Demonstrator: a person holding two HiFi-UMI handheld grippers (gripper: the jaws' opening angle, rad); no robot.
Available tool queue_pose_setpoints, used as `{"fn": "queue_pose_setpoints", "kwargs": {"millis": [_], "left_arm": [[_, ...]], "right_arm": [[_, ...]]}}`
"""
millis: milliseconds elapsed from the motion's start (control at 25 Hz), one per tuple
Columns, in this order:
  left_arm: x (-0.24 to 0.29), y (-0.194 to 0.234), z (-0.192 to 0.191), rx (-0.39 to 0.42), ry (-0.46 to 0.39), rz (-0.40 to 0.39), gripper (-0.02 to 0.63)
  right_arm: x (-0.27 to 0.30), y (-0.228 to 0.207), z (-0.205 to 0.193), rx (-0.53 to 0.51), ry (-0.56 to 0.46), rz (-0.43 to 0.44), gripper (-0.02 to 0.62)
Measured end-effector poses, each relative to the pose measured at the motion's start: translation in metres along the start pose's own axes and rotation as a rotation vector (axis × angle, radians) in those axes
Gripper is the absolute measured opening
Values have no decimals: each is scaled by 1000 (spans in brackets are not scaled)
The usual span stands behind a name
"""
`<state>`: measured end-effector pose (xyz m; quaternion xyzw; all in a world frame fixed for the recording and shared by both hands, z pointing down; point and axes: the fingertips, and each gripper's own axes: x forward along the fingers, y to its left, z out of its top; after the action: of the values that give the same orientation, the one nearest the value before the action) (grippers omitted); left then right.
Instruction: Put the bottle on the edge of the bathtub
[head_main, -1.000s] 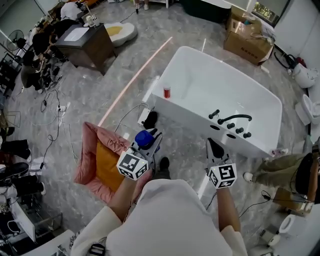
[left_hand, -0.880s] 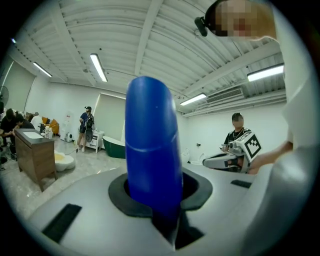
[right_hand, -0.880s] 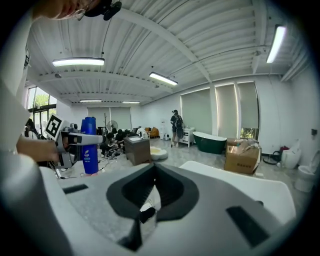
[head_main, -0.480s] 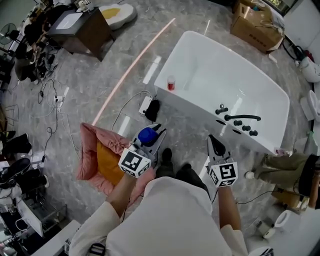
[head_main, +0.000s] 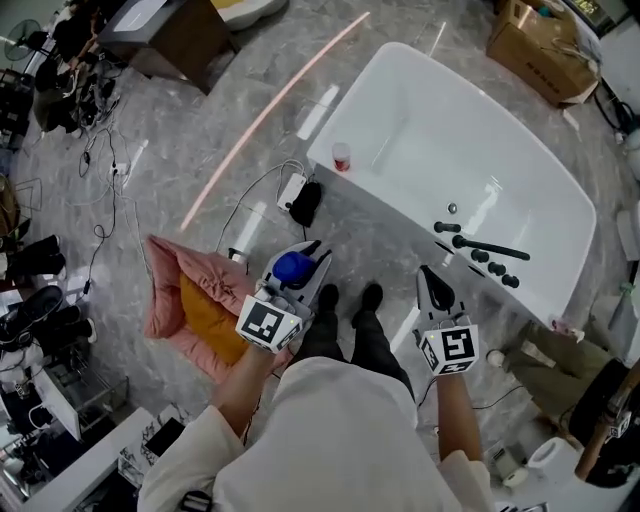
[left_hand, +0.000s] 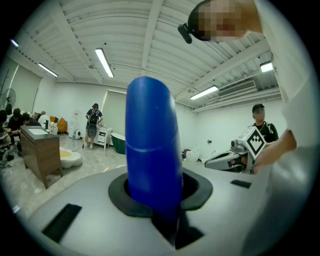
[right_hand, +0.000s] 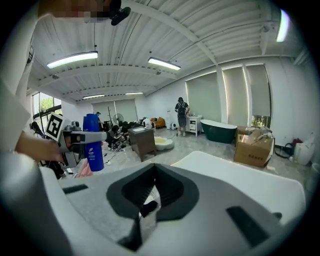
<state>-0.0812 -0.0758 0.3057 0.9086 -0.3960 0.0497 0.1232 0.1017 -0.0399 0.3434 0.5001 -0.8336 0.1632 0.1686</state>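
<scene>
Bottle (head_main: 292, 268) count: one, blue, with a rounded cap. It is clamped in the left gripper (head_main: 310, 258), with the black pads closed round its lower body. The cap and upper body stand clear above the jaws. Its long axis is held vertical, cap up. A white label is seen low on the body in the right gripper view. The bottle is carried in the air over the grey marble floor (head_main: 200, 150), just ahead of that gripper's marker cube (head_main: 265, 325).

Grippers: two. The right gripper (head_main: 432, 280) is held beside the left one, to the bottle's right. Its jaws are drawn together and nothing is gripped.

One pink cushion (head_main: 165, 305) with an orange centre is seen on the floor, left of the bottle.

One white bathtub (head_main: 470, 130) is seen further ahead, well apart from the bottle. One small red-and-white container (head_main: 342, 157) is set on its near-left rim. One black tap set (head_main: 480, 247) is mounted on its right end. One cardboard box (head_main: 535, 40) is seen beyond the tub.
</scene>
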Motion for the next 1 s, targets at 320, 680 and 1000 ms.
{"fn": "queue_pose_setpoints", "kwargs": {"millis": [320,680,1000], "left_arm": [[68,10,-41,20,16,23,83],[139,26,-99,28,40,21,81],[190,50,-149,34,31,61,81]], "right_arm": [[49,-45,-37,-2,42,56,2],[110,-79,-85,6,69,108,2],[157,-97,-128,15,99,145,2]]}}
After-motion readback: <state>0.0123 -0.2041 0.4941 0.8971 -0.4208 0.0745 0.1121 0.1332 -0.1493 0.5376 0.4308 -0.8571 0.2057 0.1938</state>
